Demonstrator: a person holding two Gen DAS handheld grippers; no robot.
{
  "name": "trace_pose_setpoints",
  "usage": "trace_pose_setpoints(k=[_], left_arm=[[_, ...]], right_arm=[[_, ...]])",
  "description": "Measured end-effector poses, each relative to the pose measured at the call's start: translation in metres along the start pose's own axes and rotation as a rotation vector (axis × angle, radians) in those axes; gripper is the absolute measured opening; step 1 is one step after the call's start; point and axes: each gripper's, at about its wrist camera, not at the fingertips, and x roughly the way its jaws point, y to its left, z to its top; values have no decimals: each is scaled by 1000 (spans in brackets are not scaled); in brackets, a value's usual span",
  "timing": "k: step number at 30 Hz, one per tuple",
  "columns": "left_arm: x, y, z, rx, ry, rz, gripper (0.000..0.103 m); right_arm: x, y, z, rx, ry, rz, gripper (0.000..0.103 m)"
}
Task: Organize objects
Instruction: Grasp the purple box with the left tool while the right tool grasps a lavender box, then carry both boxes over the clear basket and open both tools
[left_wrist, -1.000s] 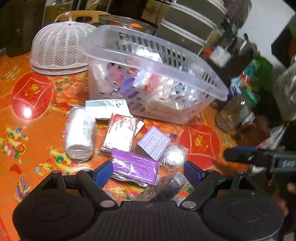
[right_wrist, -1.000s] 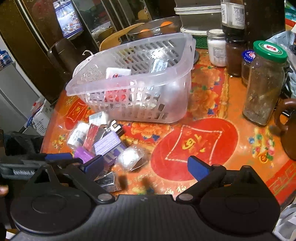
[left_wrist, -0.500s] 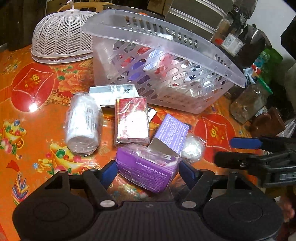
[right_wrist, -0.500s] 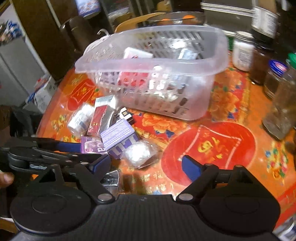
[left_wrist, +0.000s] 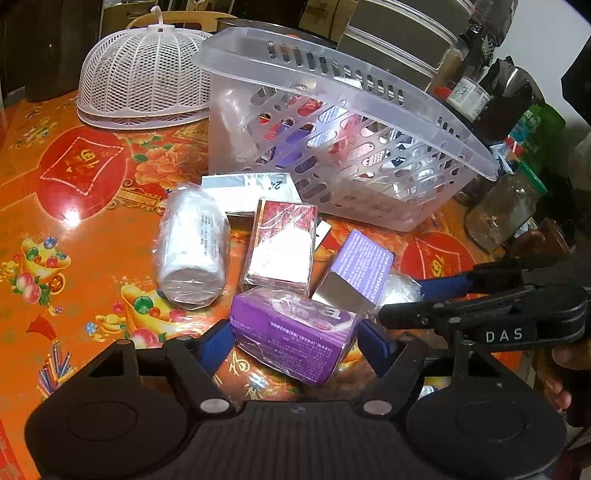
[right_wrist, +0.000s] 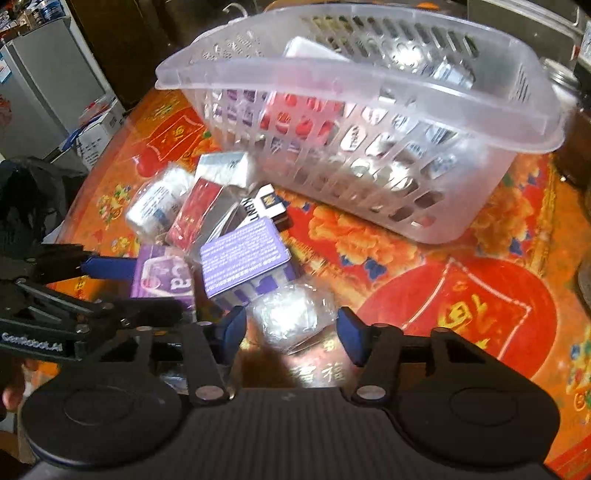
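Observation:
My left gripper (left_wrist: 295, 341) is shut on a purple wrapped box (left_wrist: 291, 343), held just above the table; the box also shows in the right wrist view (right_wrist: 162, 275). My right gripper (right_wrist: 290, 330) is open, its fingers on either side of a small clear-wrapped packet (right_wrist: 288, 317) lying on the table. A clear slotted basket (left_wrist: 369, 99) with several packets inside stands behind. In front of it lie a white wrapped roll (left_wrist: 192, 243), a red wrapped box (left_wrist: 282, 245), a lilac box (left_wrist: 356, 266) and a silver box (left_wrist: 251, 186).
A white mesh food cover (left_wrist: 144, 77) sits at the back left. Jars and bottles (left_wrist: 502, 206) crowd the right side behind the basket. The table has an orange and red patterned cloth (left_wrist: 74, 206). A small black-and-white box (right_wrist: 269, 203) lies by the basket.
My left gripper closed on the purple box and lifted it slightly. My right gripper moved left and down over the clear-wrapped packet, its fingers narrowing around it.

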Motion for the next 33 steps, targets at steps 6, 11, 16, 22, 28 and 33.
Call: trace_pose_setpoints(k=[6, 11, 16, 22, 28, 33], left_arm=[[0, 1, -1, 5, -12, -13, 76], [-21, -4, -2, 5, -69, -36, 76], [-53, -5, 0, -20, -123, -46, 76], [-113, -31, 62, 23, -319, -127, 76], [-77, -38, 169, 18, -312, -94, 76], [-25, -29, 193, -16, -180, -41, 76]], right_arm=[[-15, -6, -4, 45, -33, 7, 49], [-39, -12, -14, 95, -77, 27, 49], [-78, -12, -19, 125, -161, 41, 49], [-148, -13, 24, 119, -413, 33, 49], [-121, -22, 121, 26, -409, -71, 49], [-71, -24, 142, -19, -291, -86, 52]])
